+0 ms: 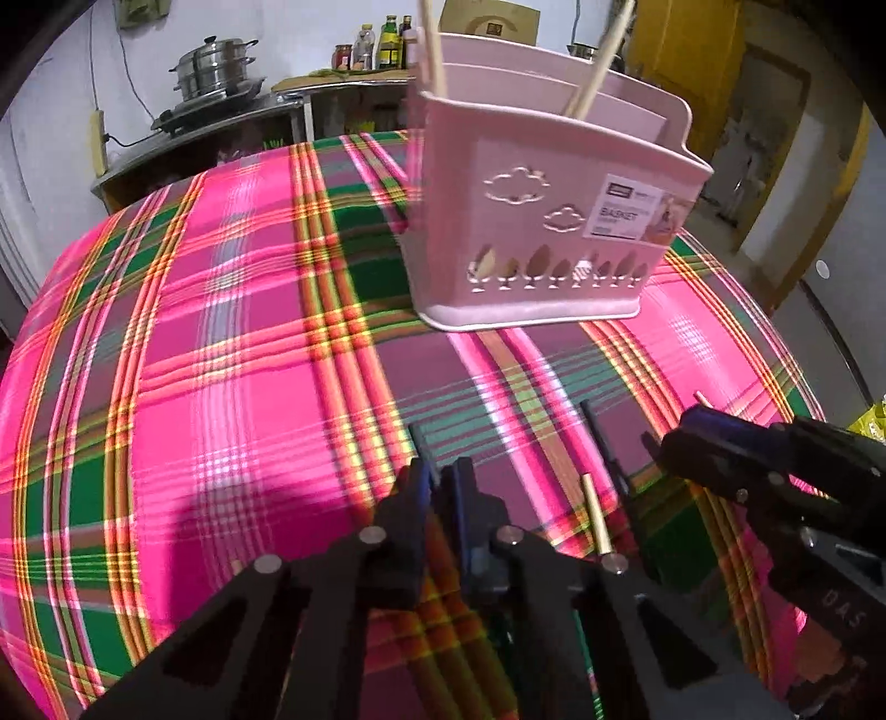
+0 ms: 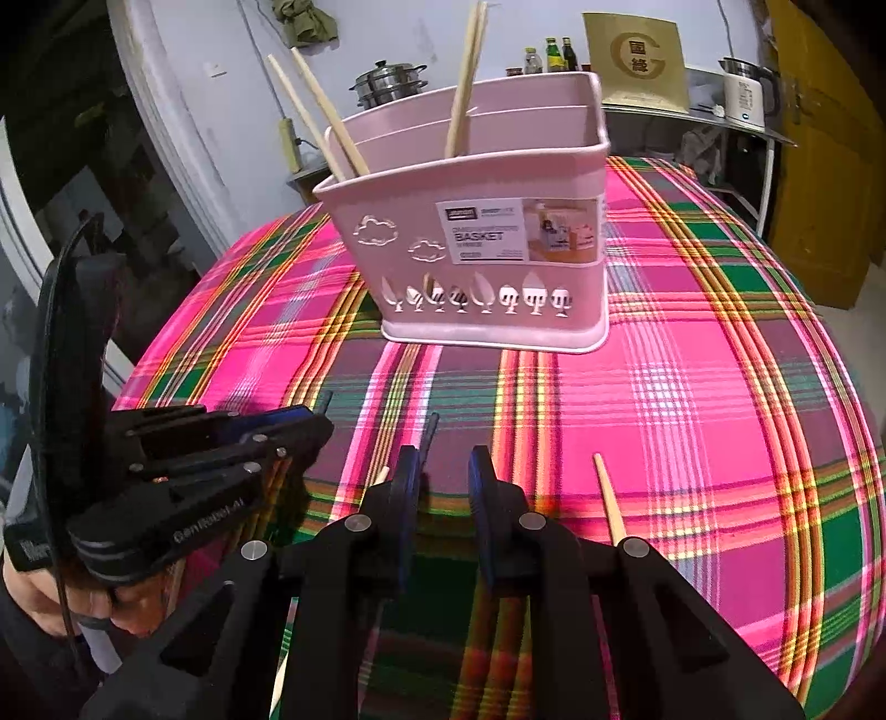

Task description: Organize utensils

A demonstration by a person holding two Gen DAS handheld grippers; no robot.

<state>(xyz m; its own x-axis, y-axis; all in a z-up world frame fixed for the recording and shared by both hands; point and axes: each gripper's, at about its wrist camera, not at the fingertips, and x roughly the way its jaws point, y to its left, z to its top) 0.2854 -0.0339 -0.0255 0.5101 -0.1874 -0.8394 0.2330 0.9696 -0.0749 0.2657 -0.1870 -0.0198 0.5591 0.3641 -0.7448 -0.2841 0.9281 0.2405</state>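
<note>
A pink utensil basket [image 1: 526, 221] [image 2: 498, 177] stands upright on the plaid tablecloth, with several wooden chopsticks [image 2: 465, 94] leaning in its compartments. My left gripper [image 1: 440, 479] [image 2: 310, 423] hovers low over the cloth in front of it, fingers shut together; I see nothing between them. A loose chopstick [image 1: 595, 515] lies just to its right. Beside it, my right gripper [image 2: 446, 473] [image 1: 664, 443] is open, with only cloth showing in the gap. One chopstick tip [image 2: 382, 473] pokes out left of its fingers, and another chopstick [image 2: 609, 498] lies to their right.
The table's plaid cloth [image 2: 692, 360] drops away at its right and far edges. Behind stand a steel steamer pot [image 1: 213, 66], bottles [image 1: 387, 44], a kettle [image 2: 745, 91] on a counter, and a yellow door [image 2: 819, 166]. A person's hand [image 2: 44, 603] holds the left gripper.
</note>
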